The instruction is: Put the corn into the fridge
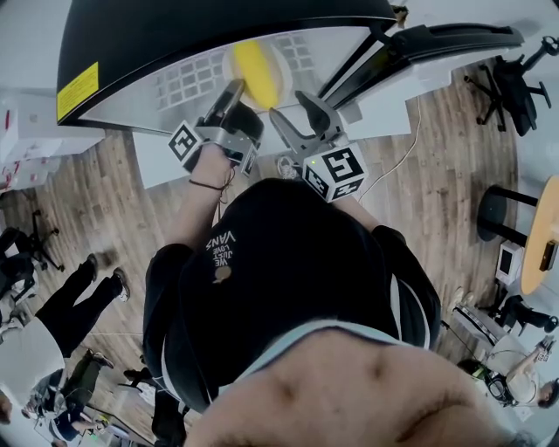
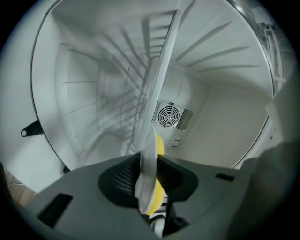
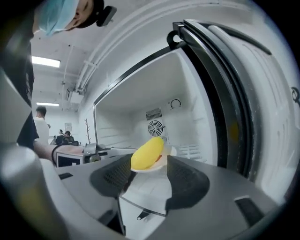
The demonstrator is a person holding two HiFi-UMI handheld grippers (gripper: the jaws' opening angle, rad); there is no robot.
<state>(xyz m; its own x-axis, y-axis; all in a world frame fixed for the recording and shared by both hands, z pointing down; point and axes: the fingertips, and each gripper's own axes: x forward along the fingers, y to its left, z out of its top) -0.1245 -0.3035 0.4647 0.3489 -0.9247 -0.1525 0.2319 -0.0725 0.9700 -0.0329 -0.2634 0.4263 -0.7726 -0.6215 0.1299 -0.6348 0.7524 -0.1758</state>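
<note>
Shirt (image 1: 223, 249) reads "VANS". Corn (image 1: 256, 74) points lengthwise into the fridge (image 1: 218, 26); left claw (image 1: 234, 92) pinches its plate (image 1: 231, 63), right claw (image 1: 293, 106) spread, empty.

It looks like an open office or lab: a white fridge (image 3: 187, 126) ahead of both grippers' jaws, swivel chairs (image 1: 509, 83) and plank floor (image 1: 437, 157) beside them, ceiling strip lights (image 3: 46, 61) up left.

Corn (image 1: 256, 70) lies on plate (image 1: 231, 63), inside fridge (image 1: 175, 83). Plate rim is gripped between the jaws of left gripper (image 2: 150, 176). Right gripper (image 3: 147, 176) is just right of it, jaws apart, plate ahead of its tips. Fan (image 2: 168, 116) is on the wall behind the plate, door (image 3: 234, 103) right of right gripper.
</note>
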